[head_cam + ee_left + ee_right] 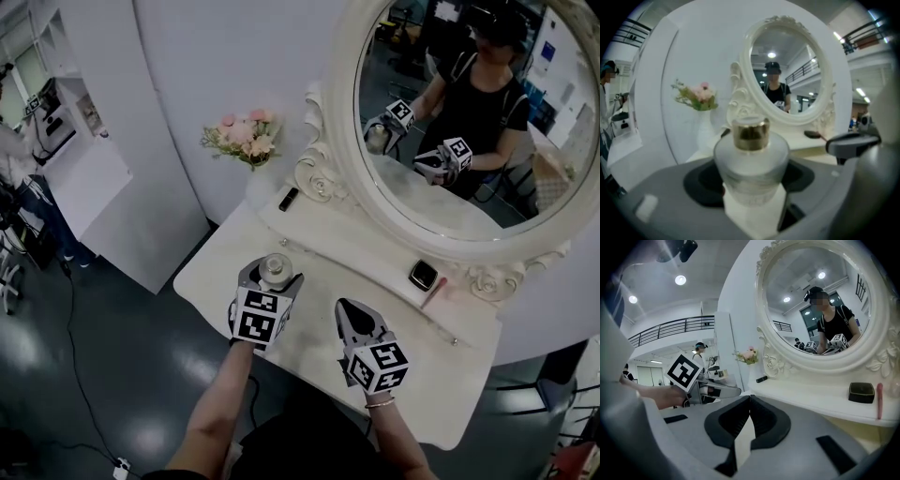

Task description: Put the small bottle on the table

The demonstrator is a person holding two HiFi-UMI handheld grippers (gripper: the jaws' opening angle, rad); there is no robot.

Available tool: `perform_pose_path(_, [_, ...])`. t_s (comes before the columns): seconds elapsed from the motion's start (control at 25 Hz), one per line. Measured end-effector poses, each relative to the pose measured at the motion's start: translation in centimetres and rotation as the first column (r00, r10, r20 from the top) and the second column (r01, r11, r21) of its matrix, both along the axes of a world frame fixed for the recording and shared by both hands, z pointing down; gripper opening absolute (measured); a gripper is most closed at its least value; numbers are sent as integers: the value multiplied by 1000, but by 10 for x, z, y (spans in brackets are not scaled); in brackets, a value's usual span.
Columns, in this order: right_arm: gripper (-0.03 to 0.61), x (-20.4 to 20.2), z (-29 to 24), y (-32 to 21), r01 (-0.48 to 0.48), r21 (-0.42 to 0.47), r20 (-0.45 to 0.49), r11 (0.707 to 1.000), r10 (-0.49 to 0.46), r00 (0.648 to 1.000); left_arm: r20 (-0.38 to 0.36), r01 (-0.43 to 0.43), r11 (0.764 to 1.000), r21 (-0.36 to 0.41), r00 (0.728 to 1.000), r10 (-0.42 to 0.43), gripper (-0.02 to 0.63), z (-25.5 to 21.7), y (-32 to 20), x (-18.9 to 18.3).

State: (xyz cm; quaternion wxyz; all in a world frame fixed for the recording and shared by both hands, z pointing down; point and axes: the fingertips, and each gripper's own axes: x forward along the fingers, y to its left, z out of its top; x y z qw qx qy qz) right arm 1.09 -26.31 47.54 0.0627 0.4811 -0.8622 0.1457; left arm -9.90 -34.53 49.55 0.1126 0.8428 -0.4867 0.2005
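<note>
A small frosted glass bottle (275,272) with a gold cap sits upright between the jaws of my left gripper (273,274), which is shut on it over the left part of the white dressing table (309,347). In the left gripper view the small bottle (751,164) fills the middle, its gold cap (750,134) on top, gripped at the body by both jaws. My right gripper (353,315) hovers to the right of it, shut with nothing held; in the right gripper view its jaws meet at the tips (750,397).
A large oval mirror (469,103) in a carved white frame stands at the back. On the raised shelf lie a black compact (423,275), a pink stick (433,292) and a dark small item (288,199). A vase of pink flowers (246,139) stands back left.
</note>
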Motion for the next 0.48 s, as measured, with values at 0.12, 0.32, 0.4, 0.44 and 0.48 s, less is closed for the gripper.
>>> perform_pose_path(0.12, [5,6,6,-11,-17,-16,13,1000,17,1000,7,-21,1000,2,1000,21,339,0,-23,12])
perform_pose_path(0.32, [5,16,12,-28,-38,-33,33,999,39,999,21,-59,998,15,998,59,339,-2,-55,32])
perform_pose_path(0.4, [5,20,15,-34,-49,-41,34,998,51,998,22,-75,997,11,997,75,339,-2,-65,40])
perform_pose_path(0.44, [5,22,16,-36,-55,-45,35,998,56,998,19,-81,997,10,997,80,339,-3,-69,44])
perform_pose_path(0.48, [5,24,17,-39,-58,-48,35,997,60,998,15,-84,996,9,996,84,339,-4,-74,48])
